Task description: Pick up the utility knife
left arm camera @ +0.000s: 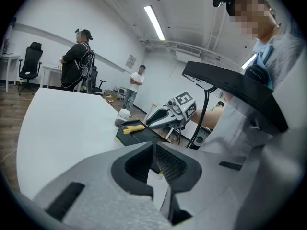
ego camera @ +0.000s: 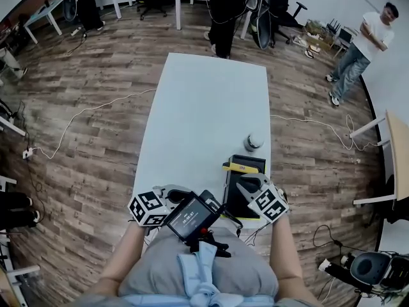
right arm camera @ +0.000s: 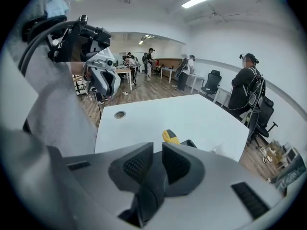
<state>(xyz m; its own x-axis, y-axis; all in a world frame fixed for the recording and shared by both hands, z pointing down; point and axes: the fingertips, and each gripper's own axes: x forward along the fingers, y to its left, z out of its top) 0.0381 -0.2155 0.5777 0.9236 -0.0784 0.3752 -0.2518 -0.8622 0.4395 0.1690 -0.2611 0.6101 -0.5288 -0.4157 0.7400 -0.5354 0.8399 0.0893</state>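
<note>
The yellow utility knife (ego camera: 243,167) lies across the far end of a black tray (ego camera: 236,202) near the table's right front corner. It also shows in the left gripper view as the knife (left arm camera: 133,127) and in the right gripper view as a yellow end (right arm camera: 170,136) just past the jaws. My right gripper (ego camera: 245,185) hovers over the tray, a short way on my side of the knife, jaws shut with only a thin slit and nothing between them (right arm camera: 157,159). My left gripper (ego camera: 177,192) is held at the table's front edge, left of the tray, shut and empty (left arm camera: 154,150).
A small white round object (ego camera: 254,141) stands just beyond the tray. A screen device (ego camera: 192,216) hangs at my chest between the grippers. The white table (ego camera: 204,107) stretches ahead. People stand at its far end (ego camera: 223,11) and at the right (ego camera: 370,40). Cables lie on the wooden floor.
</note>
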